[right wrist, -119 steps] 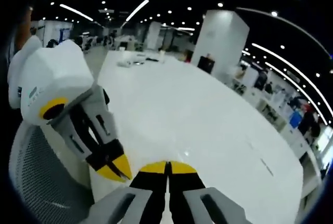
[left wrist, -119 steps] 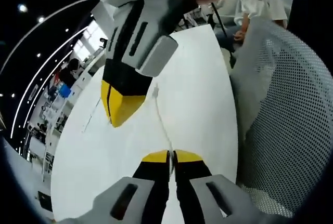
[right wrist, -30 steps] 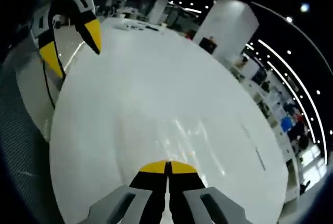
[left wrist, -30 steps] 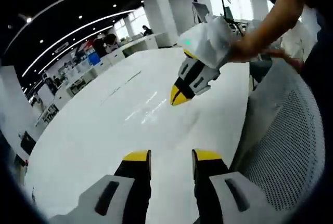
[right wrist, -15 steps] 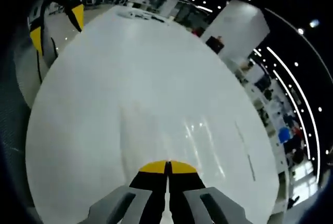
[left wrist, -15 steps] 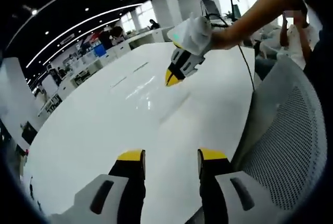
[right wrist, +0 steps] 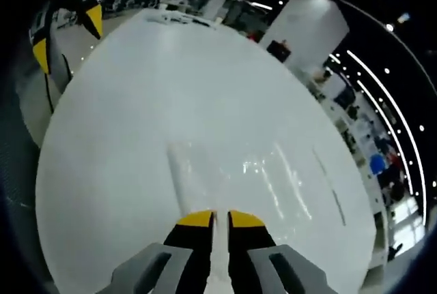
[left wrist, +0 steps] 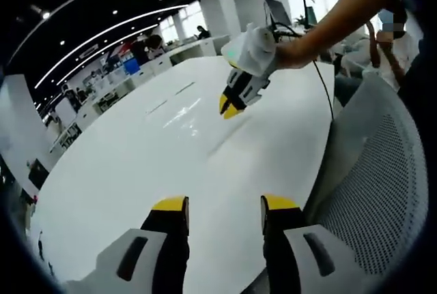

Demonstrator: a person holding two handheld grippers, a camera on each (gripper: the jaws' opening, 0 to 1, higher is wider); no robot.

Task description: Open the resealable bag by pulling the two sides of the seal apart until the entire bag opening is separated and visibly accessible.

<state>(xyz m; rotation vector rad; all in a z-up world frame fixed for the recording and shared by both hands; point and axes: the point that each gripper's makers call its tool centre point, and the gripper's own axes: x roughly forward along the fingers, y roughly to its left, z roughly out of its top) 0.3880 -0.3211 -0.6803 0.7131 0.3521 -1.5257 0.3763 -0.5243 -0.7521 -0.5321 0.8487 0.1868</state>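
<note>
The white table [left wrist: 123,164] carries the work and lies beneath both my claws. Beside it stands a mesh-backed chair [left wrist: 382,192], at the right of the left gripper view. The resealable bag [right wrist: 232,168] lies flat on the table just ahead of my right claw [right wrist: 220,220]; being clear, it shows mainly as glints and a faint outline. Its seal cannot be made out, nor whether it is parted. My right claw hovers low over the bag, jaws a narrow slit apart, holding nothing. My left claw [left wrist: 222,212] stands wide apart and empty, well back, judged to leave the bag unobstructed.
</note>
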